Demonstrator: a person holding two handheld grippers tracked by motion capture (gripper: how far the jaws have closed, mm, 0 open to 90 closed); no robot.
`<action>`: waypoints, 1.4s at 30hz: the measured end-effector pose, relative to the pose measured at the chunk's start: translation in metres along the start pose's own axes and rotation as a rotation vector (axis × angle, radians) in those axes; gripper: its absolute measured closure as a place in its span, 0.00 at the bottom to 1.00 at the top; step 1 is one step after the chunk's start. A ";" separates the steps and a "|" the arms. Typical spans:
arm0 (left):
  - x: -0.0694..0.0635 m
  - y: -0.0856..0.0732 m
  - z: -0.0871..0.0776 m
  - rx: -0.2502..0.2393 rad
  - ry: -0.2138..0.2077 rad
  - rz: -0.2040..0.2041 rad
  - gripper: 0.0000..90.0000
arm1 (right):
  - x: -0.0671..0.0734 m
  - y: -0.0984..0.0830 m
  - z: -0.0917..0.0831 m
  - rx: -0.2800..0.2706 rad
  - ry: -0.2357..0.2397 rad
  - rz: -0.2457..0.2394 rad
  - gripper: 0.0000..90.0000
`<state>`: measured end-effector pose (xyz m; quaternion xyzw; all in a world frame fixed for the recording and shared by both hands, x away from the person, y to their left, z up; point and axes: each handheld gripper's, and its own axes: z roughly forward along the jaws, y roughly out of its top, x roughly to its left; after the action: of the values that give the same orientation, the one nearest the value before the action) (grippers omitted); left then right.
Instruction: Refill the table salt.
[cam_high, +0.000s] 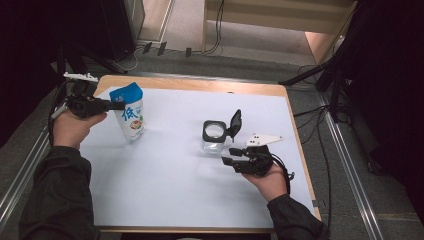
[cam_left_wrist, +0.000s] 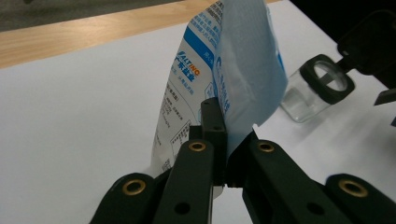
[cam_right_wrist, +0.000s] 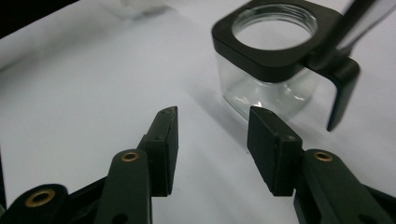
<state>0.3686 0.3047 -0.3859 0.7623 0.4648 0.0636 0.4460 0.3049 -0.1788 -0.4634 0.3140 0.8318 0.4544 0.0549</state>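
— Closest to me, what is my right gripper (cam_high: 231, 155) doing?

— Right gripper stands released, jaws apart with nothing between them, hovering over the white mat (cam_high: 190, 185) just in front of the clear jar (cam_high: 215, 136). I see the jar's black square collar and its flip lid (cam_high: 235, 122) standing up.

— And farther off, on my left?

— My left gripper (cam_high: 119, 105) is clenched on the upper edge of the blue-and-white pouch (cam_high: 130, 112), which stands at the mat's far left corner, well apart from the jar.
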 end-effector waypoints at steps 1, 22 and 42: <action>-0.003 0.002 -0.001 0.001 -0.007 0.005 1.00 | 0.002 0.001 0.001 -0.001 0.006 -0.005 0.61; -0.068 0.022 0.010 0.076 -0.093 0.089 1.00 | 0.032 0.014 0.049 0.051 0.066 -0.071 0.61; -0.124 0.022 0.012 0.080 -0.204 0.151 1.00 | 0.043 0.025 0.103 0.060 0.094 -0.058 0.56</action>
<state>0.3199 0.1986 -0.3373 0.8147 0.3607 0.0006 0.4541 0.3214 -0.0700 -0.4951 0.2696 0.8554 0.4418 0.0198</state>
